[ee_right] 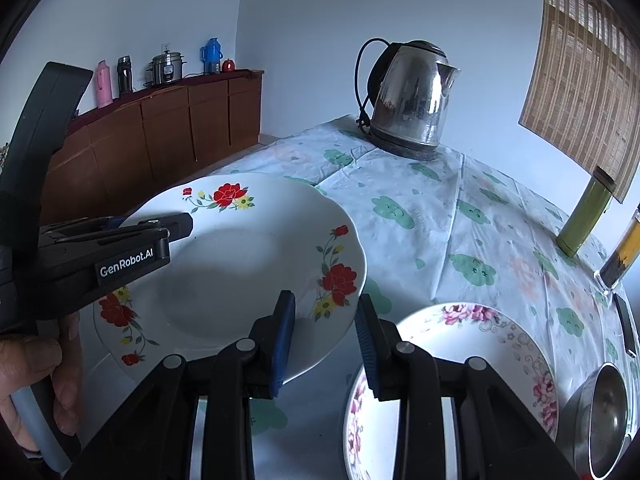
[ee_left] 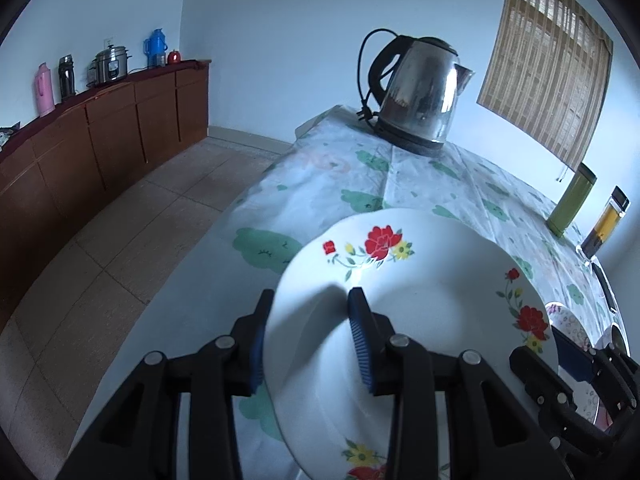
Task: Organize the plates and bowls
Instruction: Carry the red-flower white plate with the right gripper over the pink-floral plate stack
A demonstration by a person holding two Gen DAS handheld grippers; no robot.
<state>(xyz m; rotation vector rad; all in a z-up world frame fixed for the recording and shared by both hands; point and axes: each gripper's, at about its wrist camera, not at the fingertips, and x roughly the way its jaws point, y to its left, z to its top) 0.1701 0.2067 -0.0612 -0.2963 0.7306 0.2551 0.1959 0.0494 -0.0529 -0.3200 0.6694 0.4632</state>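
Observation:
A white plate with red flowers is held above the table by my left gripper, whose jaws are shut on its near rim. In the right wrist view the same plate hangs at the left with the left gripper clamped on its far-left rim. My right gripper is open, its jaws on either side of the plate's right rim. A second plate with pink flowers lies on the table below right. A steel bowl sits at the far right.
A steel electric kettle with its cord stands at the table's far end. A green flask and a glass bottle stand at the right edge. A wooden sideboard lines the left wall. The table's left edge drops to the tiled floor.

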